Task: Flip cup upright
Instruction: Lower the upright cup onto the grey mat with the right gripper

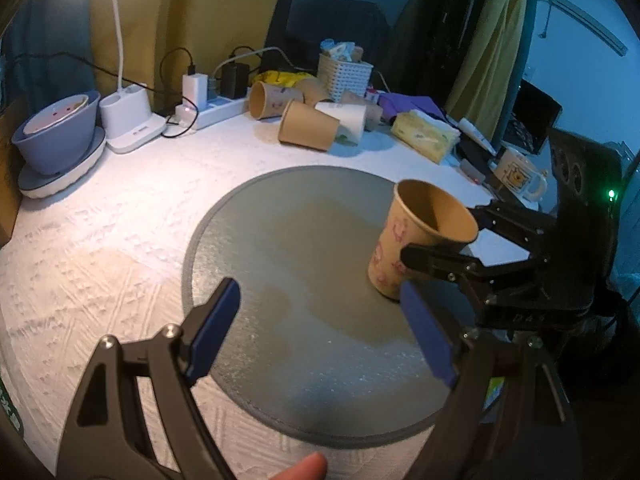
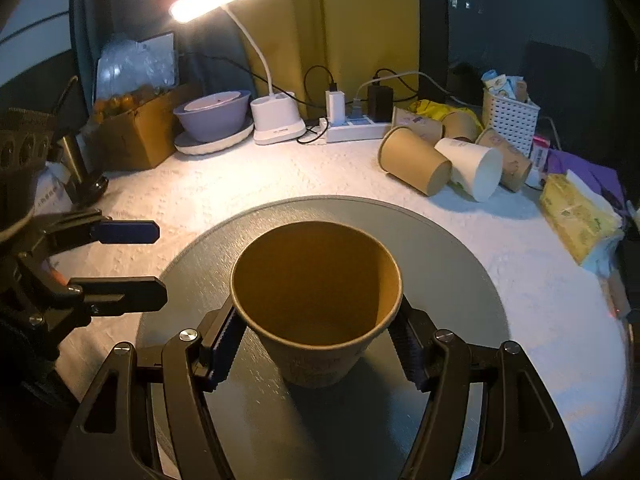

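Observation:
A tan paper cup [image 2: 316, 308] with pink print stands mouth up on the round grey mat [image 2: 460, 264]. My right gripper [image 2: 316, 344] has its jaws against both sides of the cup just under the rim. In the left wrist view the cup [image 1: 416, 240] sits at the mat's [image 1: 288, 240] right side, slightly tilted, with the right gripper [image 1: 448, 236] on it from the right. My left gripper [image 1: 320, 320] is open and empty over the mat, left of the cup; it also shows in the right wrist view [image 2: 156, 264].
Several paper cups [image 2: 416, 164] lie on their sides at the back right beside a white basket [image 2: 510, 120] and a tissue pack [image 2: 576, 212]. A desk lamp [image 2: 276, 120], power strip [image 2: 356, 126], purple bowl [image 2: 212, 116] and cardboard box [image 2: 136, 132] line the back.

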`<state>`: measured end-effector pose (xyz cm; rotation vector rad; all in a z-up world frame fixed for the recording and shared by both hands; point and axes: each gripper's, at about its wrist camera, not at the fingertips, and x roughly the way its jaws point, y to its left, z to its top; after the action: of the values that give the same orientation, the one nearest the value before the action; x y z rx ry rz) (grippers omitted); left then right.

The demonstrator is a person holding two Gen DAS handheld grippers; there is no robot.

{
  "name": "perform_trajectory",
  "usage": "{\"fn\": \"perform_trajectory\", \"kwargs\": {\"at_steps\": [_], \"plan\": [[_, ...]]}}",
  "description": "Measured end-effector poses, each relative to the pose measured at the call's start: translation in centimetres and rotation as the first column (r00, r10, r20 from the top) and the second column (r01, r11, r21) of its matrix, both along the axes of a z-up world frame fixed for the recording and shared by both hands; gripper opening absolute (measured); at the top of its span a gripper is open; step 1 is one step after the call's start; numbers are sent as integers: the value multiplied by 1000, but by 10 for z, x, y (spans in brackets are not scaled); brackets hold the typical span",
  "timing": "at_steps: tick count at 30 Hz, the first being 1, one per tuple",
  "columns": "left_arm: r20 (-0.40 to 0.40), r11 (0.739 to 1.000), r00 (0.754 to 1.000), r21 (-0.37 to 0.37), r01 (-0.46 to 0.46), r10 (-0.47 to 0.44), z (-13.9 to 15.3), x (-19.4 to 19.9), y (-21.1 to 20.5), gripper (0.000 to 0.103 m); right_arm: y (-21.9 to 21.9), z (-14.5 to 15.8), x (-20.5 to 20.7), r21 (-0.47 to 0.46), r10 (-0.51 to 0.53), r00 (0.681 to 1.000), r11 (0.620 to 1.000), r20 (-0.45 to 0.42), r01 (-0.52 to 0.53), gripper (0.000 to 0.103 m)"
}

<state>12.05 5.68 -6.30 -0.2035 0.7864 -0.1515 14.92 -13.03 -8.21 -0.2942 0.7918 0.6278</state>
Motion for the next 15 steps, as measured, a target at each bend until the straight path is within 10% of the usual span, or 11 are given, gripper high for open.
{"fn": "perform_trajectory", "kwargs": {"at_steps": [15], "plan": [[25, 1000, 1000, 12, -4, 4, 10, -22, -13, 84, -13, 7, -20, 7, -67, 998, 998, 18, 67, 75]]}}
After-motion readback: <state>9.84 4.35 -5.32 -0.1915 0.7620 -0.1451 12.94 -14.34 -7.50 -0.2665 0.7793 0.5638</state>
